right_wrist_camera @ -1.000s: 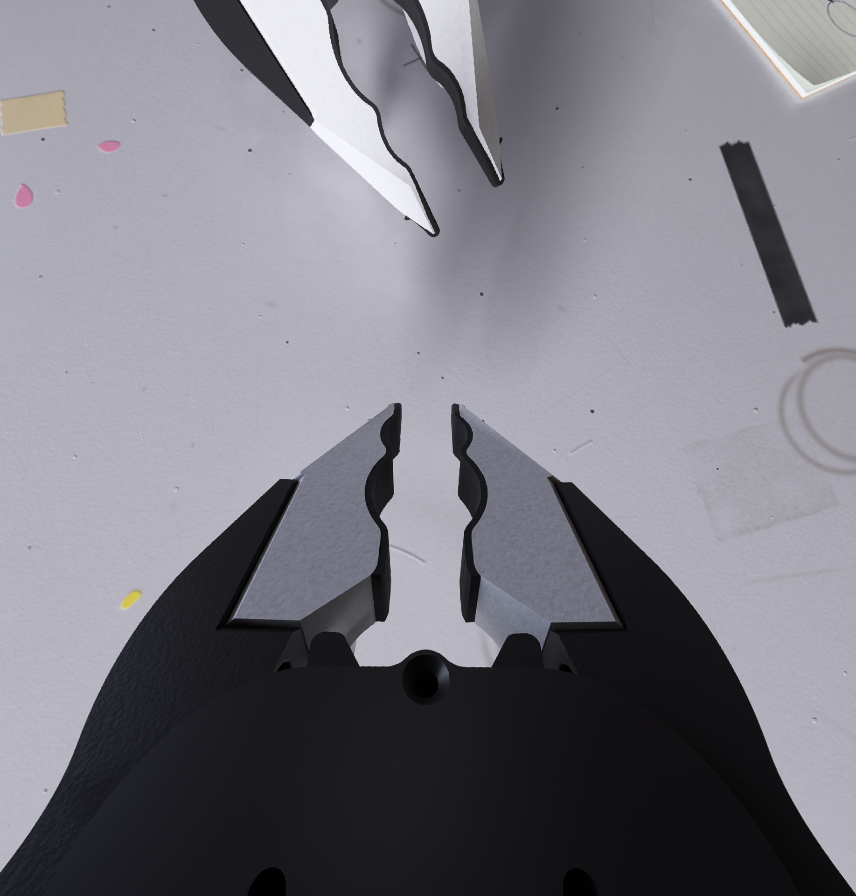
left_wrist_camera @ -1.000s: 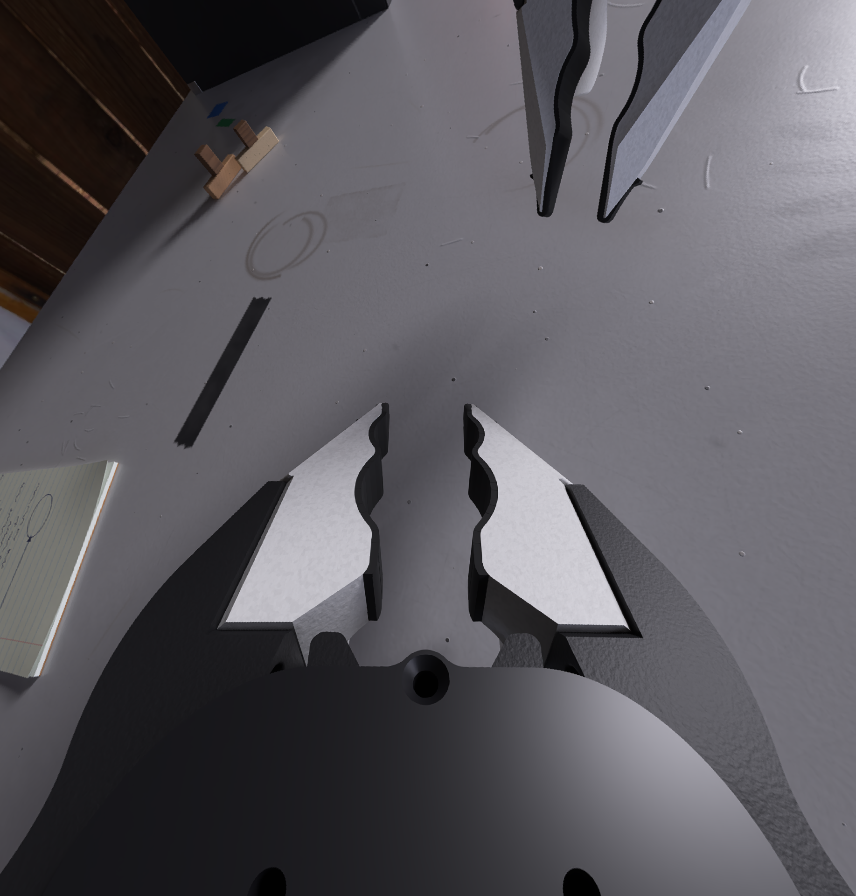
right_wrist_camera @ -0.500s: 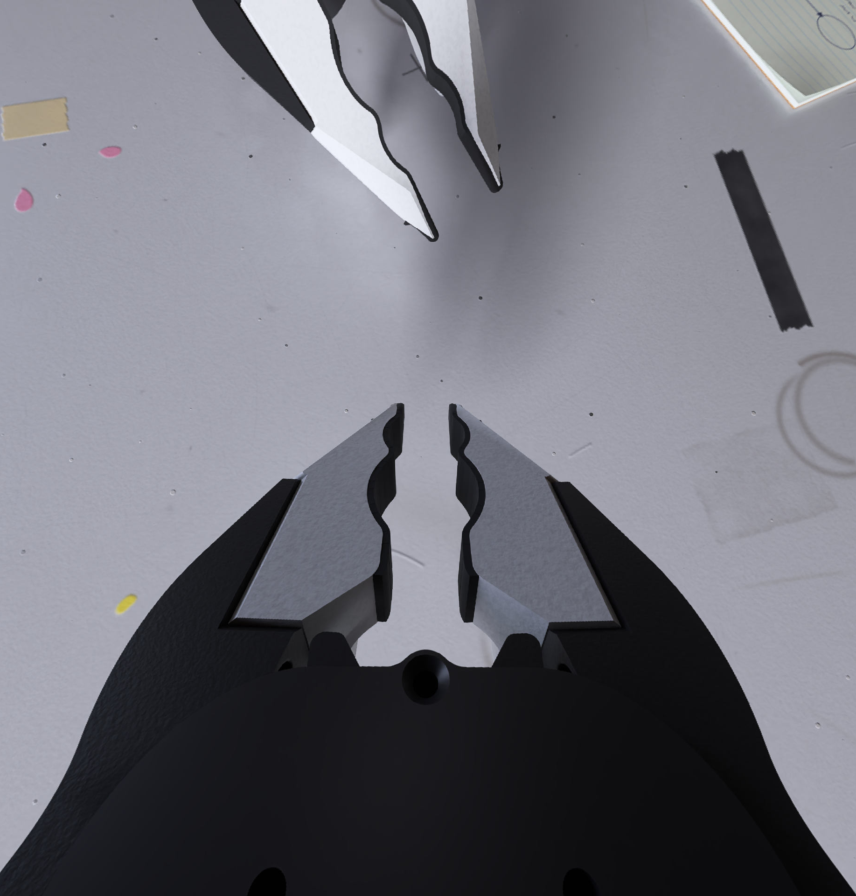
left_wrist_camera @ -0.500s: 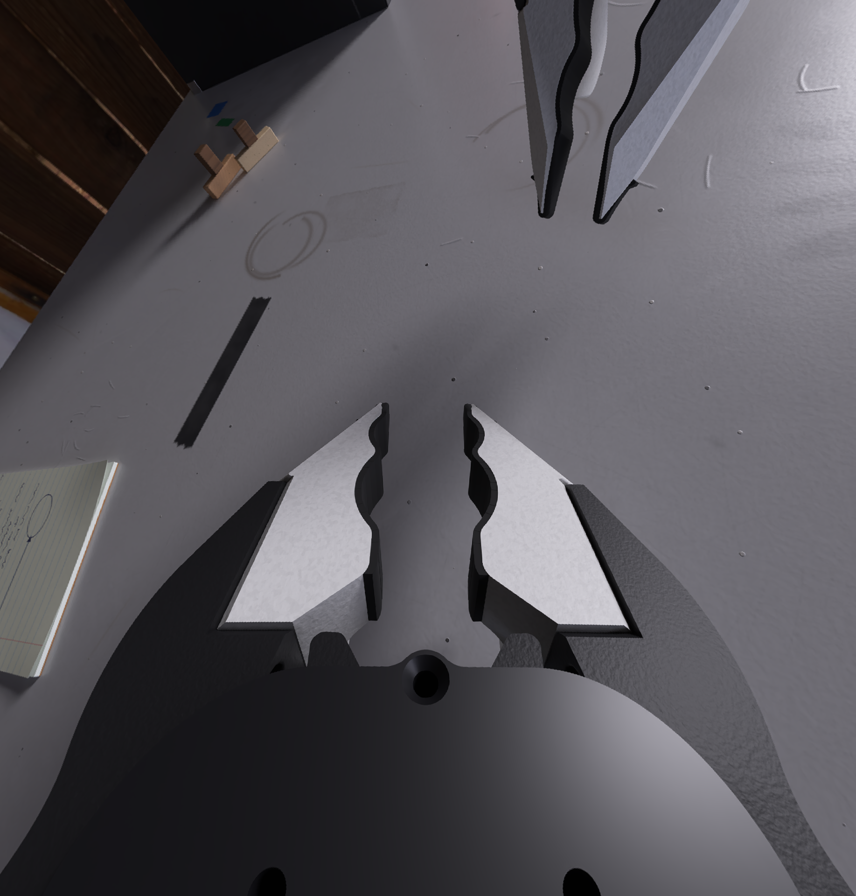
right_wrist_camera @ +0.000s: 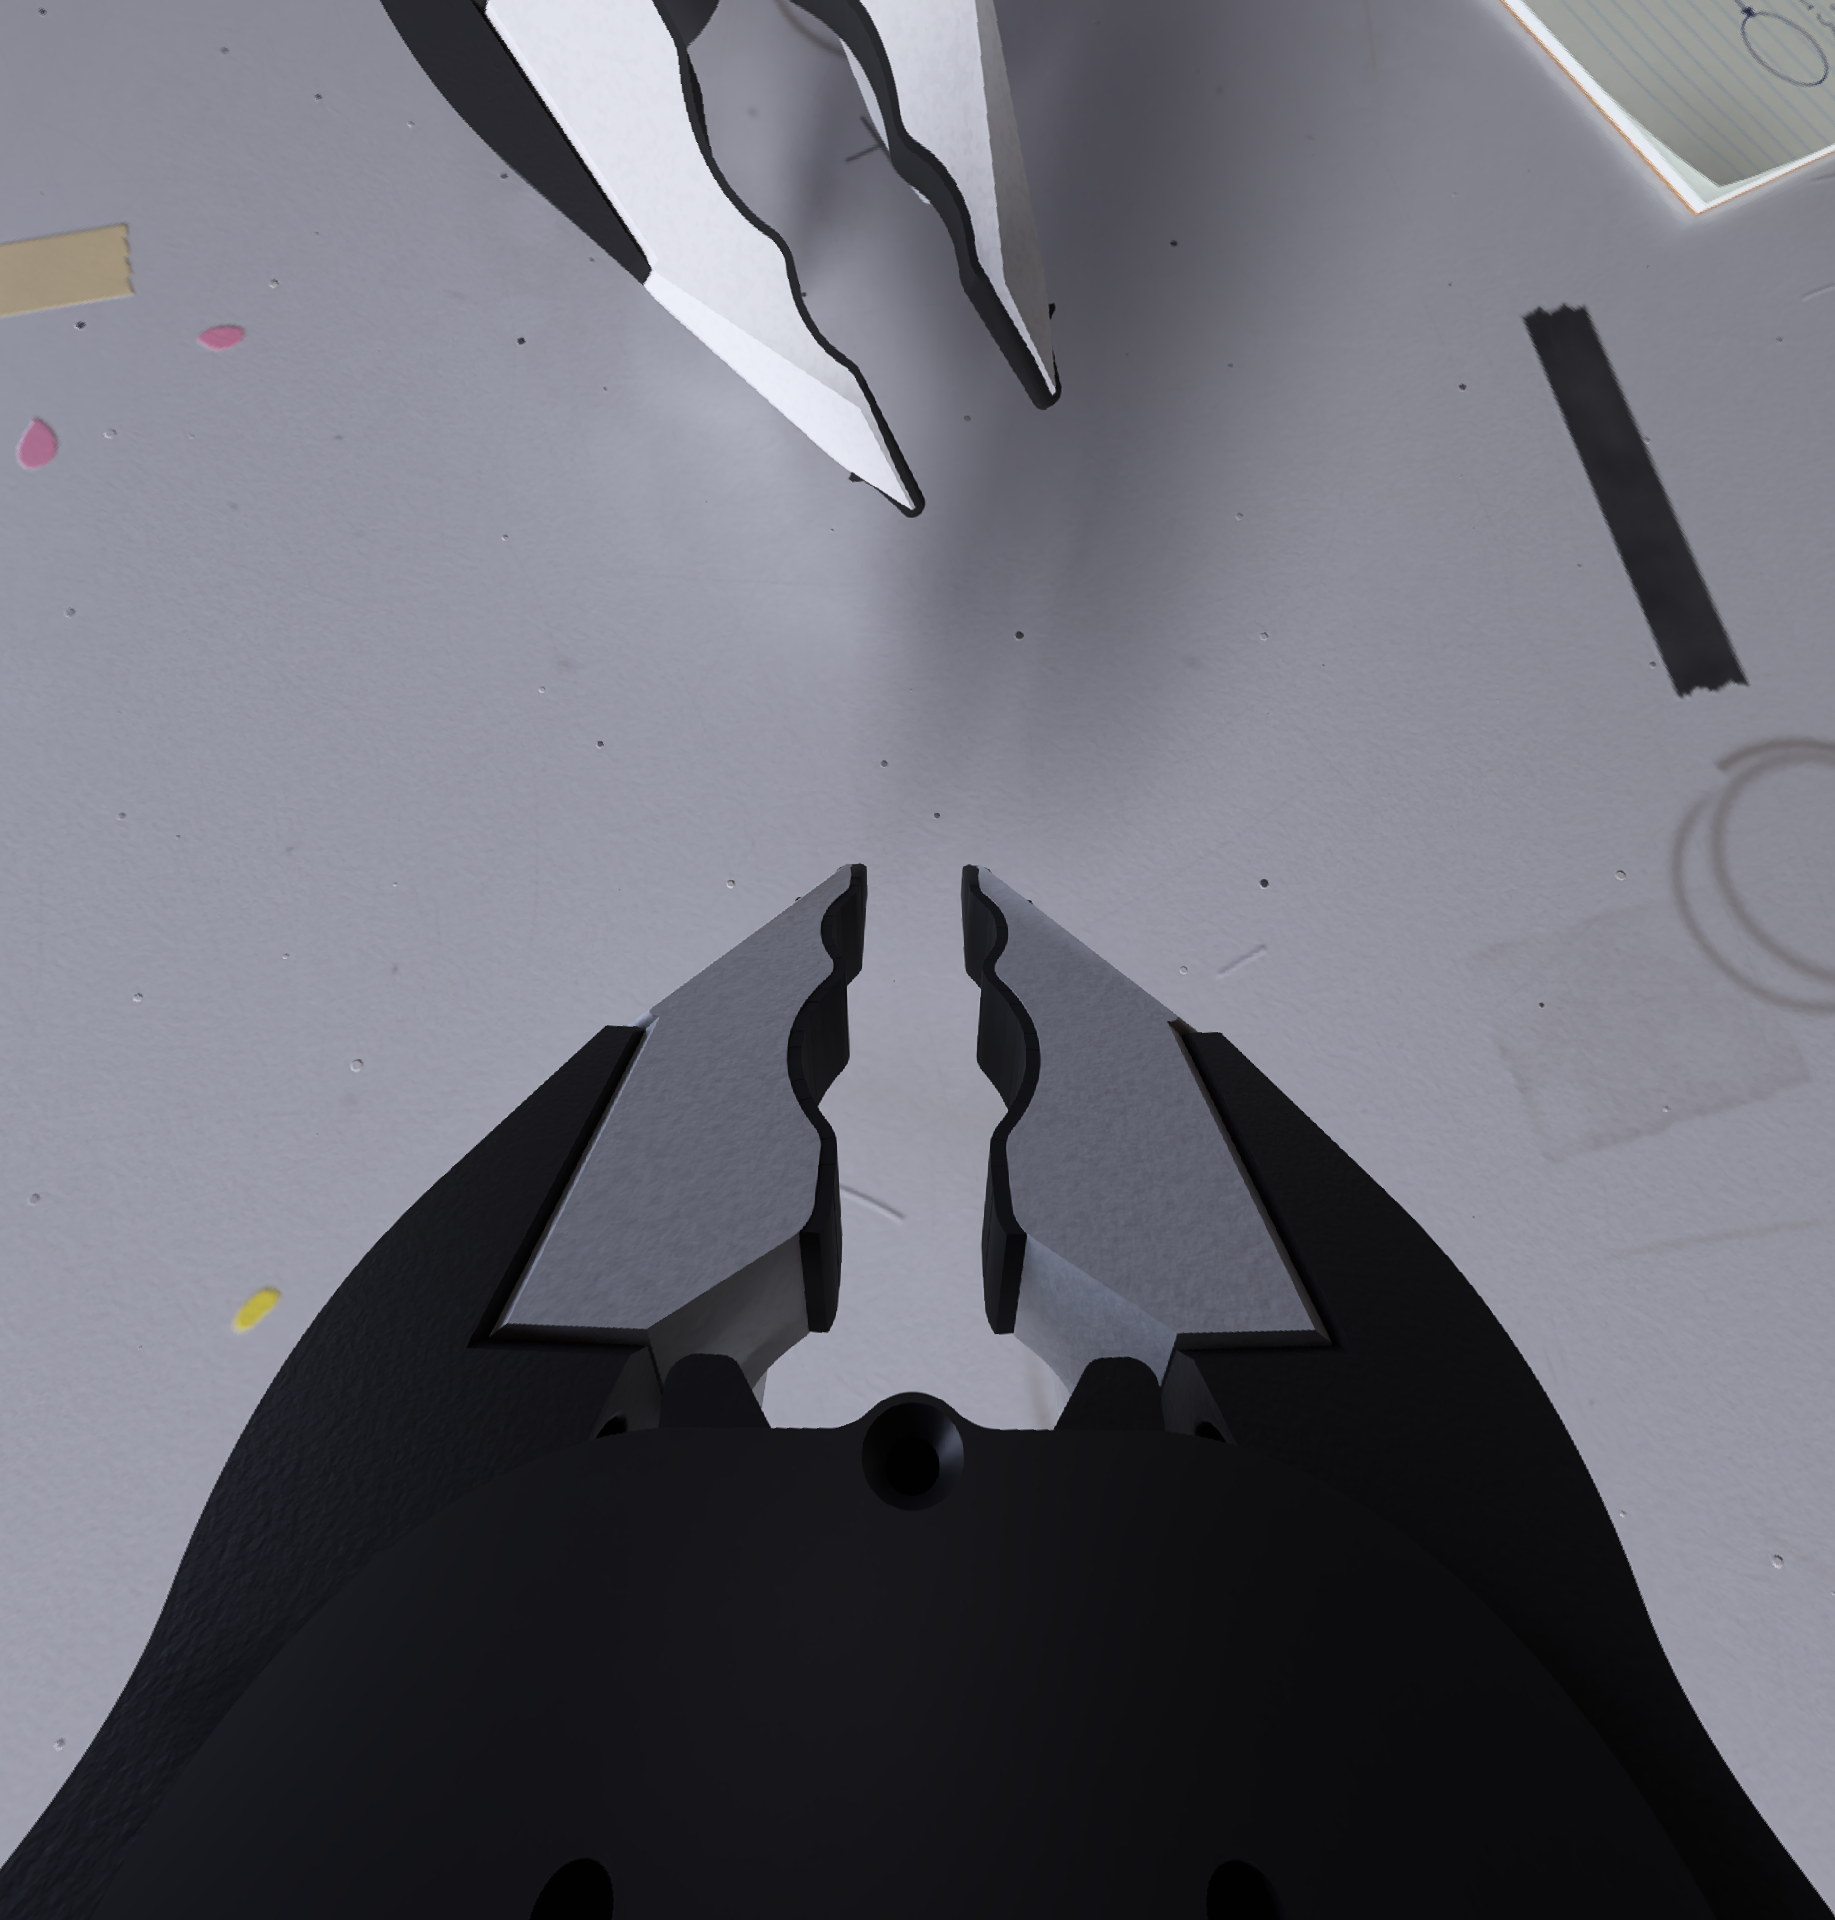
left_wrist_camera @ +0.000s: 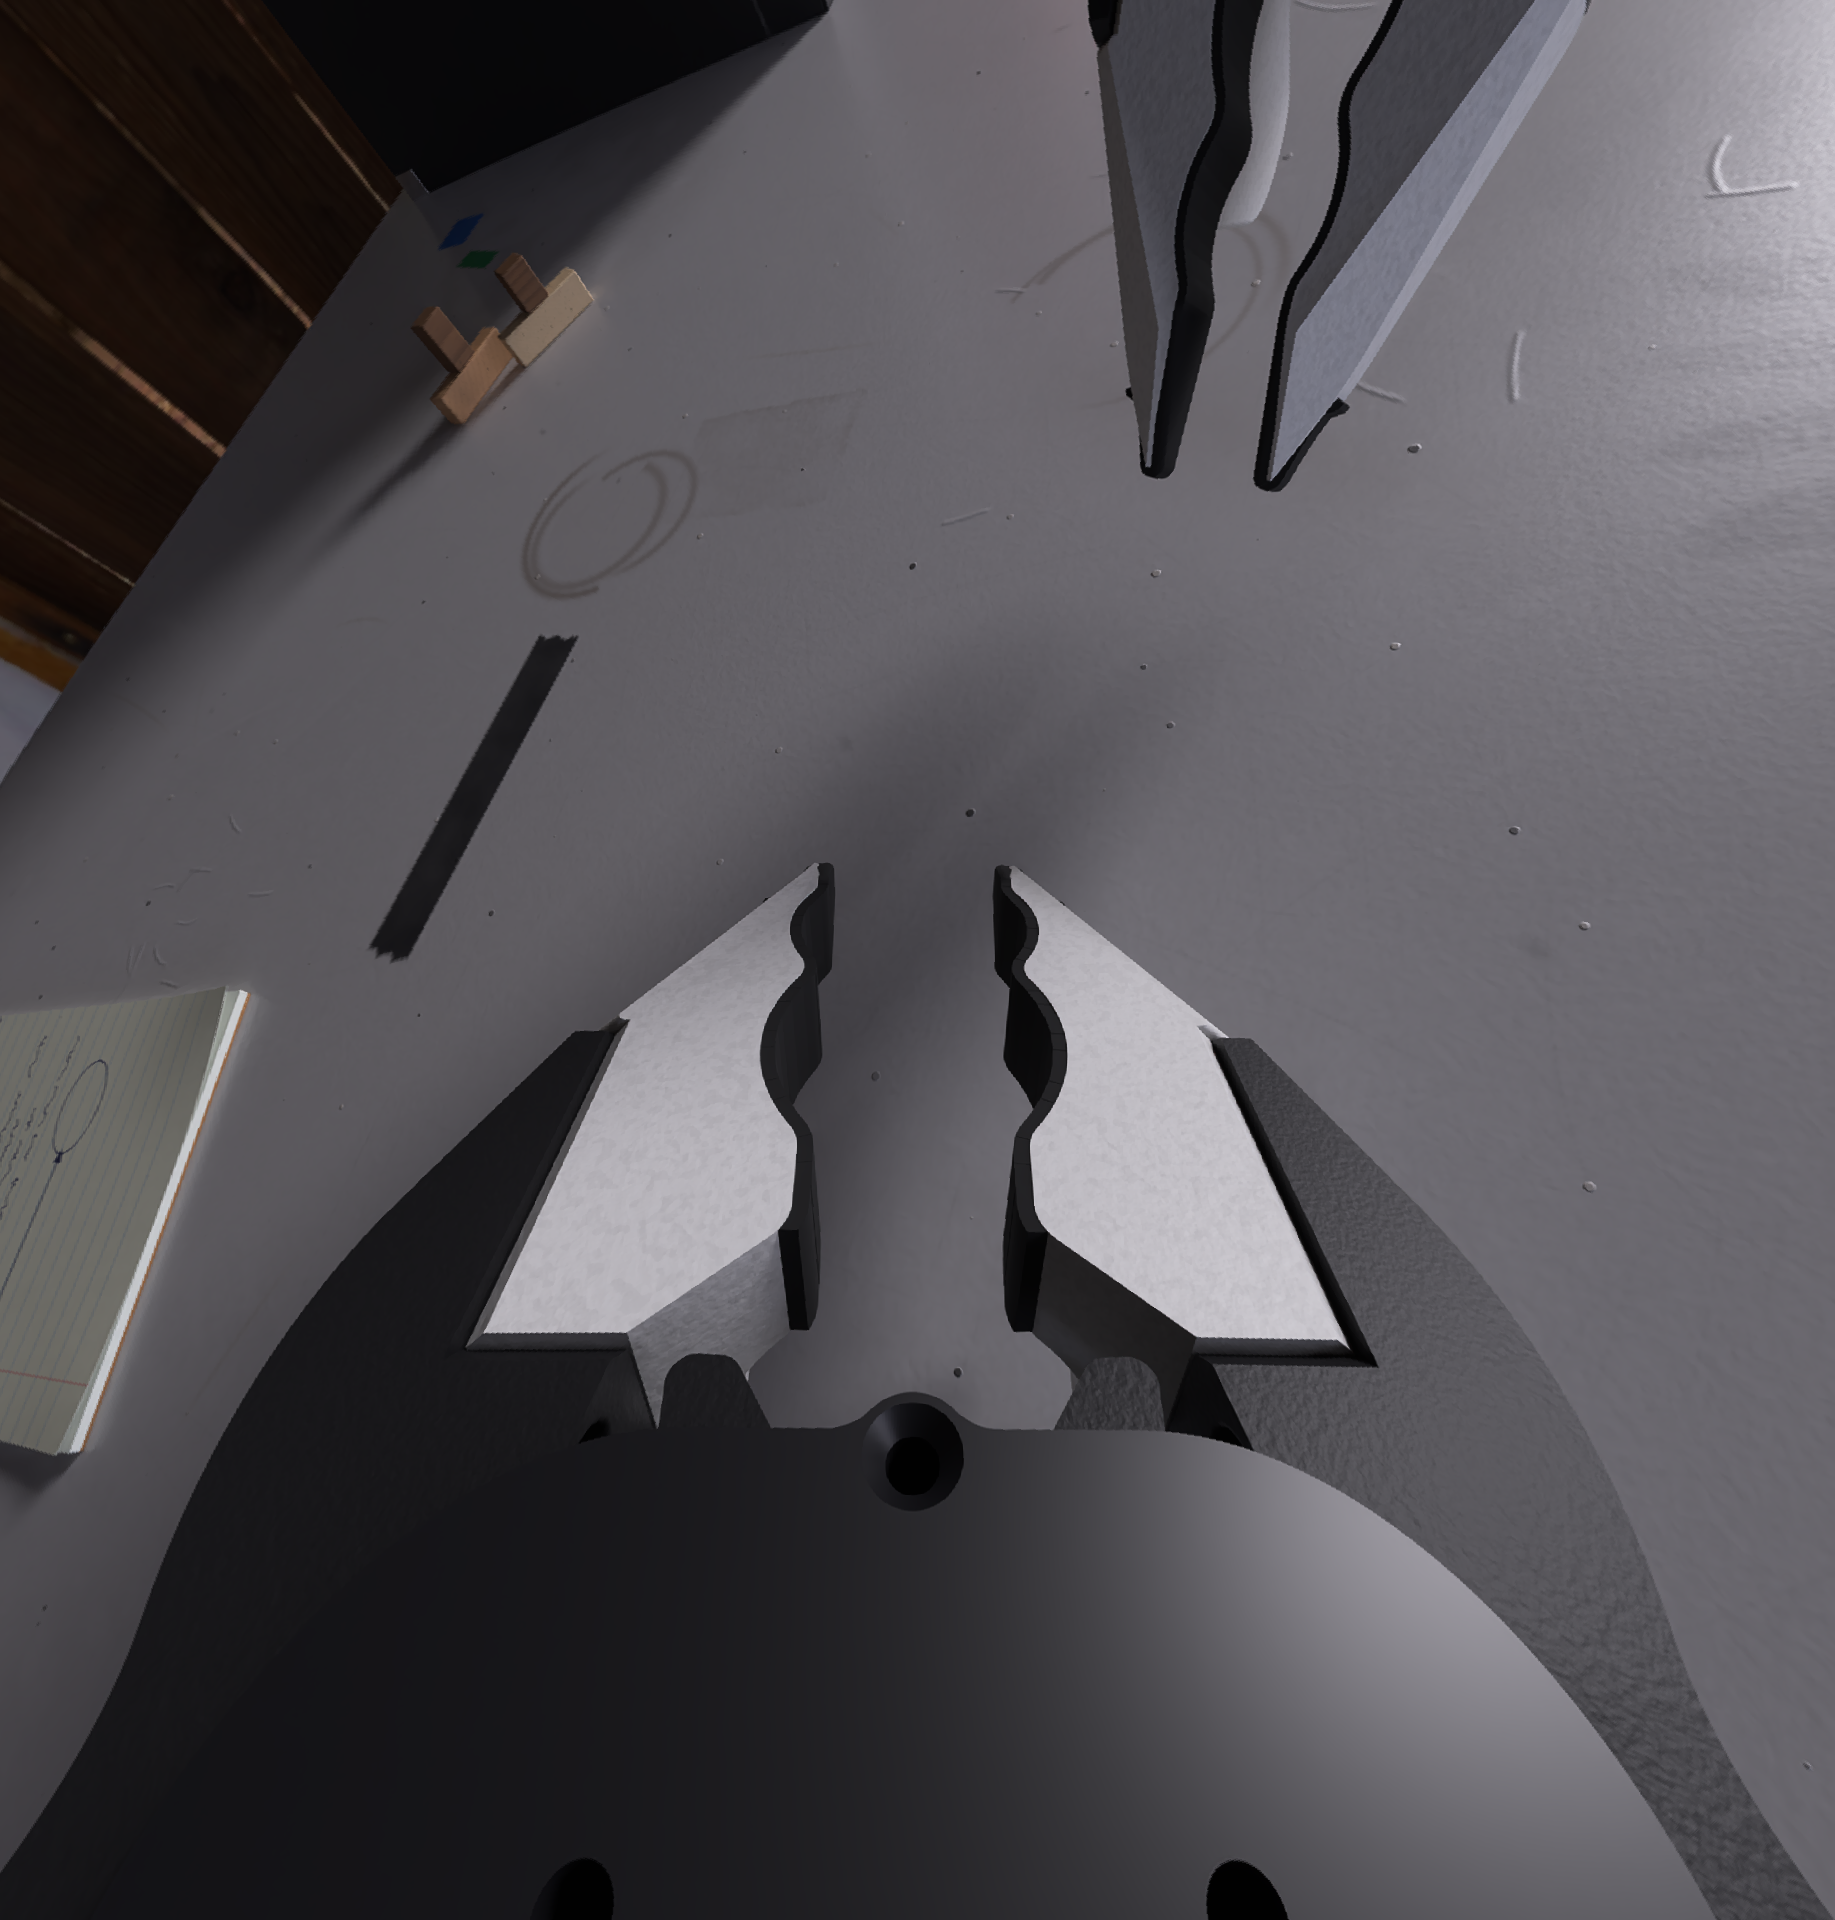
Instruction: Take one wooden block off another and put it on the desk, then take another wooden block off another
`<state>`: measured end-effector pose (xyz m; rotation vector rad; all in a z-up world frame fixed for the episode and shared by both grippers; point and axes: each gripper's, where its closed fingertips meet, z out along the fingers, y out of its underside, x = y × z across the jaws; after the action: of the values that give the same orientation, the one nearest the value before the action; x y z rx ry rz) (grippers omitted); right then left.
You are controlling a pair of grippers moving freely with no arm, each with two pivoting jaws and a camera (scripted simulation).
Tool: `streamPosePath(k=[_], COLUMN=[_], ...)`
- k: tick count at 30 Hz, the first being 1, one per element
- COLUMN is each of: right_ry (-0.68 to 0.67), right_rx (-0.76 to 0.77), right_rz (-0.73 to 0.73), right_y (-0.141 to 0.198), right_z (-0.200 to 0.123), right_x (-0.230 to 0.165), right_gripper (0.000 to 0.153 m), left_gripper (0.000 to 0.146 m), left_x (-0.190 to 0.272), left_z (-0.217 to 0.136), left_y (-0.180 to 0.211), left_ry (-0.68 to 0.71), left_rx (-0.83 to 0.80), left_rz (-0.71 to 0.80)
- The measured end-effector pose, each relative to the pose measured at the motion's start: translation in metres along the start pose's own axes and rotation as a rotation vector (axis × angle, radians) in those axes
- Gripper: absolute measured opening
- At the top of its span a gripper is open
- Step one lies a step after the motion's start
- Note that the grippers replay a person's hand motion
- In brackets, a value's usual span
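both grippers empty, blocks waiting far off

in the left wrist view the left gripper (left_wrist_camera: 913, 883) sits at lower centre with its jaws parted by a modest gap and nothing between them; only bare grey desk (left_wrist_camera: 1308, 779) shows through. the right gripper (left_wrist_camera: 1209, 473) hangs at the upper right of that frame, tips pointing down toward the desk, also slightly parted and holding nothing.

the wooden blocks (left_wrist_camera: 502, 338) lie in a small cluster at the upper left of the left wrist view, close to the desk's edge, well apart from both grippers. some pieces seem to rest across others, though they are too small to sort out which sits on which. the right wrist view does not show them at all.

other things on the desk: a notepad (left_wrist_camera: 71, 1205) at the left edge, a strip of black tape (left_wrist_camera: 477, 795) between it and the blocks, and a faint ring stain (left_wrist_camera: 606, 525).

judging by this, no block has been lifted yet; both grippers look parked over open desk, probably a neutral start. the left gripper seems the better placed to reach the cluster.
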<state>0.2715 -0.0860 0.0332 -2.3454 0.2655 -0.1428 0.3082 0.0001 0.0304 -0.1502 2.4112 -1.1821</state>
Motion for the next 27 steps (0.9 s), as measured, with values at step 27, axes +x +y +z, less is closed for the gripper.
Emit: streamPosePath(k=[27], right_ry=[-0.004], right_rx=[0.018], right_rz=[0.012], right_y=[-0.0009], right_z=[-0.0003], right_x=[0.0009], right_gripper=[0.018], left_gripper=[0.03], left_x=[-0.0003], left_z=[-0.0005], left_y=[-0.0004], left_ry=[0.004], left_rx=[0.005], left_rz=[-0.009])
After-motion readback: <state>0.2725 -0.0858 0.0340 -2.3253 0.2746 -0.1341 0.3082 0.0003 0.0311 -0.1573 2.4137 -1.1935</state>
